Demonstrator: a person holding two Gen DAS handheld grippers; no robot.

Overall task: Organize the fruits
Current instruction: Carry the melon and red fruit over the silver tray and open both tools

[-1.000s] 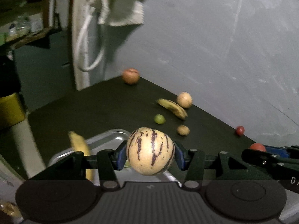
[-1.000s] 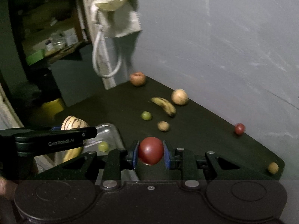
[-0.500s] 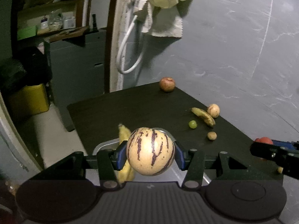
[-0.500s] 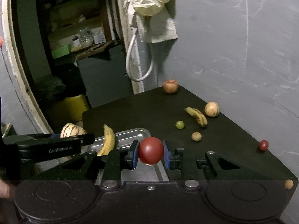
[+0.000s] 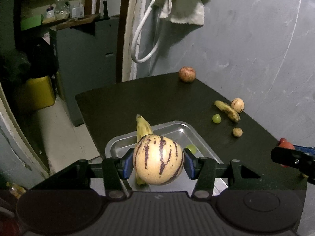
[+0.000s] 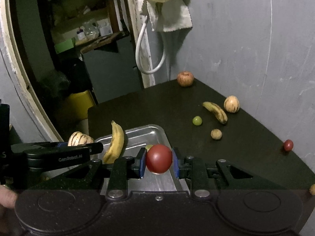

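Both tongs have risen above the metal tray (image 5: 177, 129), left tongs (image 5: 158, 160) clamping a striped melon (image 5: 158, 160), right tongs (image 6: 159, 161) clamping a red tomato (image 6: 159, 161); dropped from here, either might bounce out.

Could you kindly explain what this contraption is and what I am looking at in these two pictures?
There is no robot here: a person holds a two-fingered grabber in each hand, and each carries a wide-angle camera looking forward along its jaws. One picture is from the left gripper, the other from the right gripper. The left one is shut on a striped melon; the right one is shut on a tomato. Below them, on a dark table, sits a metal tray holding a banana and a green grape. Loose on the table farther off lie an apple, a second banana, another striped melon, a grape, a small brown fruit and a small red one.
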